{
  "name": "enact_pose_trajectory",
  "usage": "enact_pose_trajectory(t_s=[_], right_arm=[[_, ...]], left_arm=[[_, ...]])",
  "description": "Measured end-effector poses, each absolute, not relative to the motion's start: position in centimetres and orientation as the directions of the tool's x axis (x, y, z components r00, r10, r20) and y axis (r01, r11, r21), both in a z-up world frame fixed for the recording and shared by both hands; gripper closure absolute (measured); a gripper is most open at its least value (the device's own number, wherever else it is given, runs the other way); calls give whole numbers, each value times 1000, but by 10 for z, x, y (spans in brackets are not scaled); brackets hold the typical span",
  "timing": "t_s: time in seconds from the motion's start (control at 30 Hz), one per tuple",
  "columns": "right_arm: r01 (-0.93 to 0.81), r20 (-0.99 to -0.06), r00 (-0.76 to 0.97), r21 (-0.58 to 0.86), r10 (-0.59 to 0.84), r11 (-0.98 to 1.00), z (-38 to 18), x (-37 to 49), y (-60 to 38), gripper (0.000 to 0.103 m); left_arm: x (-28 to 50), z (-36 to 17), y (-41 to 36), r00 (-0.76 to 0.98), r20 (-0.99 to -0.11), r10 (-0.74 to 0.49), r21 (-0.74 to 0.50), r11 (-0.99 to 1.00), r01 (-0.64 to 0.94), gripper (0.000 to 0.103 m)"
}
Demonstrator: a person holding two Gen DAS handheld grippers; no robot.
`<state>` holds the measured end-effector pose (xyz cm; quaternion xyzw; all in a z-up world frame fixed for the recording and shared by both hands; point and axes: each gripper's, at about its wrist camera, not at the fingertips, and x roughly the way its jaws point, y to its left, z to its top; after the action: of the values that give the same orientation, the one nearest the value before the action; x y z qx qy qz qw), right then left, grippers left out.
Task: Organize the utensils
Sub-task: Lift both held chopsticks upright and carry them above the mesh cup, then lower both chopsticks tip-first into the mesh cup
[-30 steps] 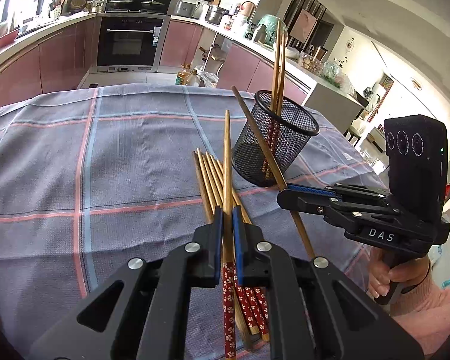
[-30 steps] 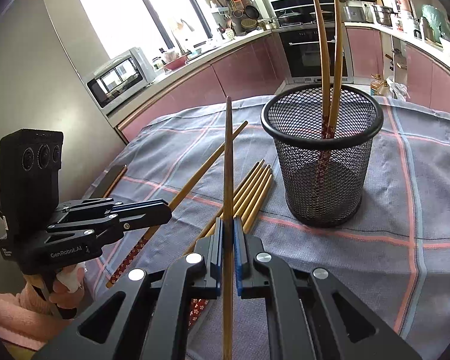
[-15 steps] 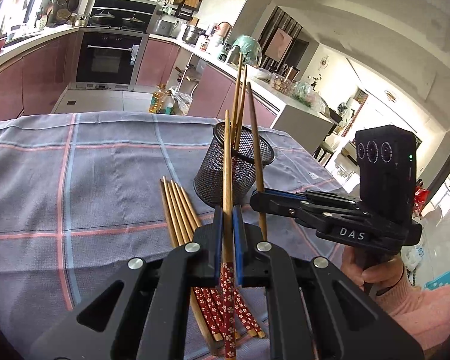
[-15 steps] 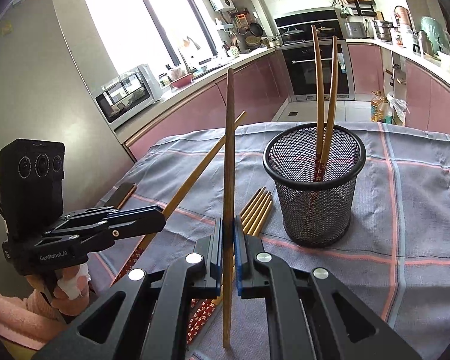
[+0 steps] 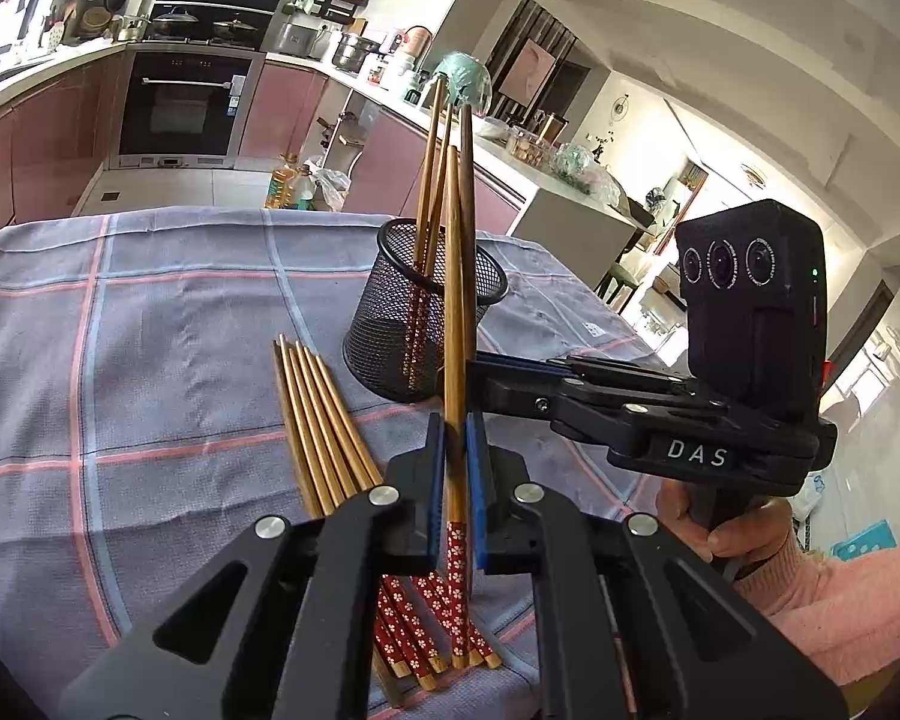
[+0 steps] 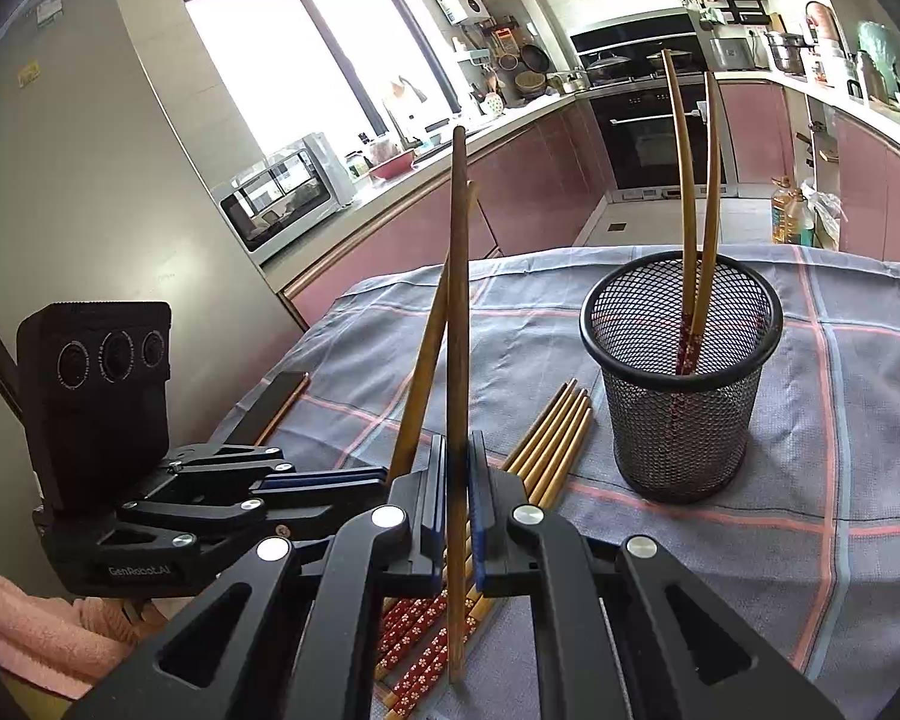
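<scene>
Both tools clamped on one chopstick each: left tool [image 5: 455, 468], right tool [image 6: 456, 501]. Step: carry to mesh holder [image 6: 681, 372]. Next: tip in w/ the two standing.

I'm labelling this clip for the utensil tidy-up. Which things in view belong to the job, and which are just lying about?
Part of the job:
- left gripper, shut on a chopstick
- right gripper, shut on another chopstick
- loose chopsticks on the cloth
- mesh cup, holding two chopsticks

Just lying about:
- oil bottles
- toaster oven
</scene>
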<state>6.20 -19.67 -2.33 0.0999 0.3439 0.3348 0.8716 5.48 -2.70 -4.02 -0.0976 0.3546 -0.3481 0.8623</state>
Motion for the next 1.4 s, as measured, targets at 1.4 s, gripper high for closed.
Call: enact_pose_trajectory(t_s=[1.4], right_arm=[[-453,-465,716,257,520,854,41,108,-253,97]], left_arm=[[134,61,-69,656,-454,-603,-276,795,540,96]])
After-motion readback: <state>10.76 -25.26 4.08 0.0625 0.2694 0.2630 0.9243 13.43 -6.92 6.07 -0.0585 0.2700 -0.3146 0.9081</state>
